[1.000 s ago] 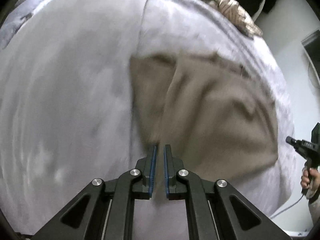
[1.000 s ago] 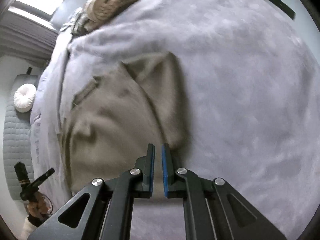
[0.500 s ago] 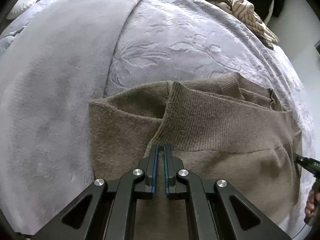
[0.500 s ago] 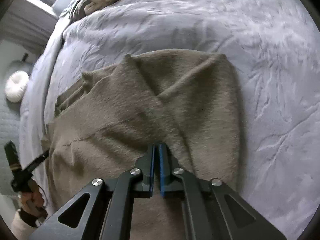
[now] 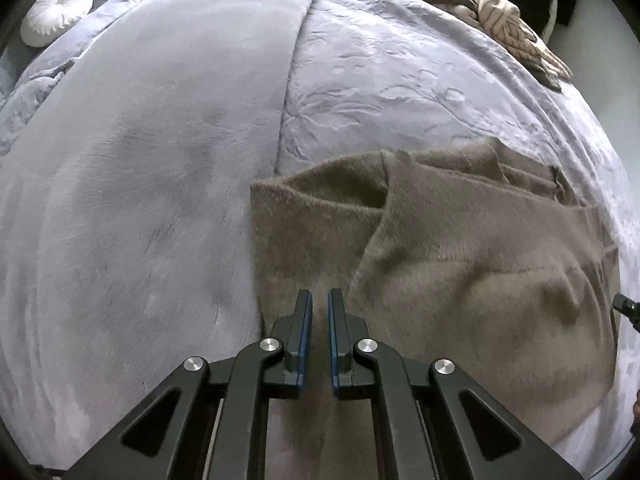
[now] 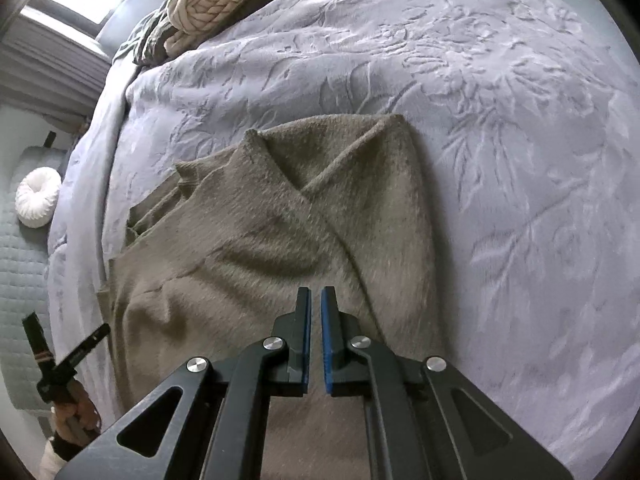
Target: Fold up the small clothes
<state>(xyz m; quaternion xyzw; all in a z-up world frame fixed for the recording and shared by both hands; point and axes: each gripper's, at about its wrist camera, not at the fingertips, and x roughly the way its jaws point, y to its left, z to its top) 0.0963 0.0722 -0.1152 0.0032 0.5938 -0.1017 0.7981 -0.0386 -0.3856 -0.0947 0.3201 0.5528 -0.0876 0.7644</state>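
Note:
A brown knit sweater [image 5: 460, 264] lies on a lilac bed blanket [image 5: 140, 180], with both sleeves folded in and crossing over its body; it also shows in the right wrist view [image 6: 256, 248]. My left gripper [image 5: 319, 300] hovers over the sweater's left part, jaws a narrow gap apart, nothing between them. My right gripper [image 6: 316, 296] hovers over the sweater's right part, jaws also a narrow gap apart and empty. The right gripper's tip [image 5: 626, 306] shows at the left view's right edge; the left gripper [image 6: 68, 356] and a hand show at the right view's lower left.
A pile of brown and cream clothes [image 5: 504, 8] lies at the far end of the bed, also in the right wrist view [image 6: 208, 4]. A white round cushion [image 5: 56, 12] sits at the far left. The embossed blanket [image 6: 520, 160] spreads to the right of the sweater.
Both grippers were shut on the sweater half a second ago. Now both have let go, their jaws slightly parted, and pulled back a little. The sweater lies flatter on the bed.

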